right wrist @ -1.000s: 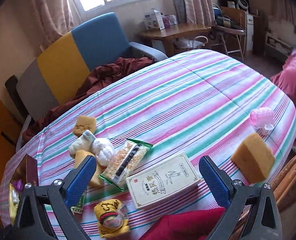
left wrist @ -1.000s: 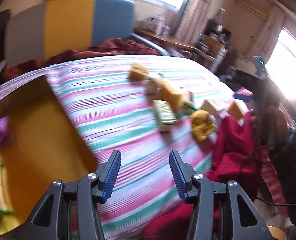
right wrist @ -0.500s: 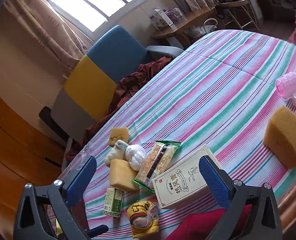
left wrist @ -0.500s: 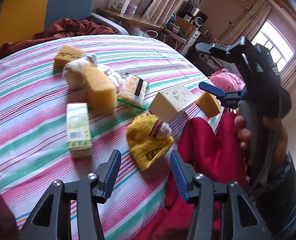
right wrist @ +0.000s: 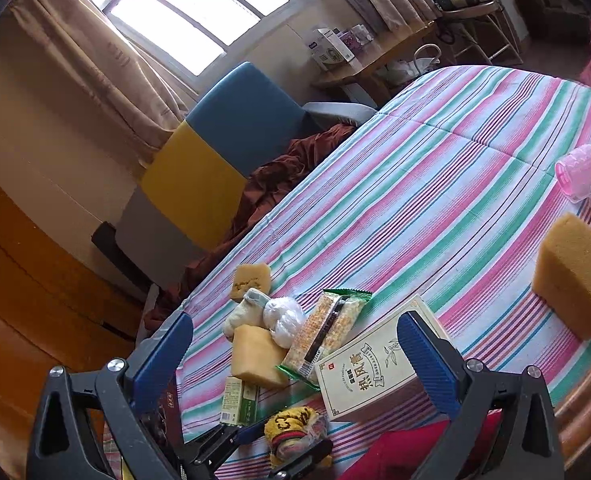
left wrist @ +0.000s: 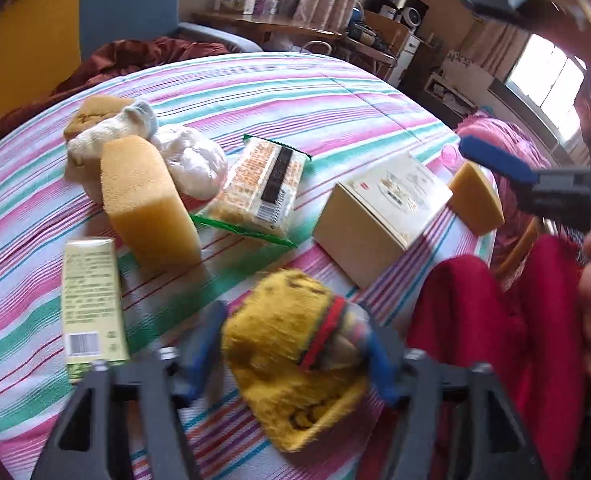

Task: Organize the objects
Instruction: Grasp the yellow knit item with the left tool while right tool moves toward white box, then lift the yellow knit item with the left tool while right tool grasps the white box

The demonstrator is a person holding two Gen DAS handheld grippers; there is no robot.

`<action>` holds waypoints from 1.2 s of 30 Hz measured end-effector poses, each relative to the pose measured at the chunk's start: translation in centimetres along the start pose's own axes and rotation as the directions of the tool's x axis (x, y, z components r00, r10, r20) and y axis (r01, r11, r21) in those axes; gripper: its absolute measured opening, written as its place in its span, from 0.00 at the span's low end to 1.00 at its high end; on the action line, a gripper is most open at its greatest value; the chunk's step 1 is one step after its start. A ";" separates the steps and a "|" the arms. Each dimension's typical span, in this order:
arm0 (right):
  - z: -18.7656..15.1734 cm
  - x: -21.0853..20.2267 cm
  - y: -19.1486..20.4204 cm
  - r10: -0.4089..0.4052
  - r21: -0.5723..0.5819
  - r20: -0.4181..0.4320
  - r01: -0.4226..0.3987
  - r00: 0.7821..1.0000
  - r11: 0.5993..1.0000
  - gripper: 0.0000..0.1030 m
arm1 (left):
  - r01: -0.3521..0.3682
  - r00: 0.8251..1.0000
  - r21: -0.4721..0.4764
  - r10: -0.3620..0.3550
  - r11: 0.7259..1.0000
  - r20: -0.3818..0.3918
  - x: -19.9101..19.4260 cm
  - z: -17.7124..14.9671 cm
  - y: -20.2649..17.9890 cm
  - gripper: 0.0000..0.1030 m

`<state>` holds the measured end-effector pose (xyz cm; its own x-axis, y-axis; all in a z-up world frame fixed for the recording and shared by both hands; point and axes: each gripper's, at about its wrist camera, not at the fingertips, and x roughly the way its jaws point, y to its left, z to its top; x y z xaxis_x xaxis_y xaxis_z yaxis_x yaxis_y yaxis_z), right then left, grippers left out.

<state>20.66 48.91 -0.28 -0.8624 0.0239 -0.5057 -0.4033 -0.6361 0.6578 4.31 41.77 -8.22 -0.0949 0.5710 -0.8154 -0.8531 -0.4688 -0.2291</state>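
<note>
A: Where's the yellow knit hat?
B: Near edge of the striped table, between the left tongs — jaws closing, not yet clamped.
A: Handling?
B: Soft, light, floppy — likely squashes; take its bunched middle by the red band. Right tongs gape, empty.

Right gripper wide open over striped tablecloth, cream box, sponges, snack packet
</note>
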 end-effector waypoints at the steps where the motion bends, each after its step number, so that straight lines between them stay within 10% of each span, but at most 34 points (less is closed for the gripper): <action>1: 0.0 0.0 0.0 -0.002 -0.001 -0.002 0.002 1.000 1.000 1.00 | 0.009 1.000 0.009 -0.009 1.000 0.010 -0.3 -0.4 -0.1 0.46; 28: 0.2 3.3 0.3 -0.227 -0.055 -0.203 0.220 0.953 0.974 1.00 | 0.022 0.981 -0.008 -0.020 1.000 0.190 -8.1 -10.6 7.2 0.40; 36: -0.8 6.9 1.9 -0.524 -0.244 -0.367 0.464 0.769 0.852 1.00 | 0.081 0.975 -0.032 -0.073 0.996 0.209 -8.2 -11.0 8.2 0.40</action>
<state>14.22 47.27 -2.96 -0.3394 0.0687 -0.9381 -0.6691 -0.7186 0.1895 3.78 25.87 -9.28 -0.1373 0.7316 -0.6677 -0.8412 -0.4421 -0.3115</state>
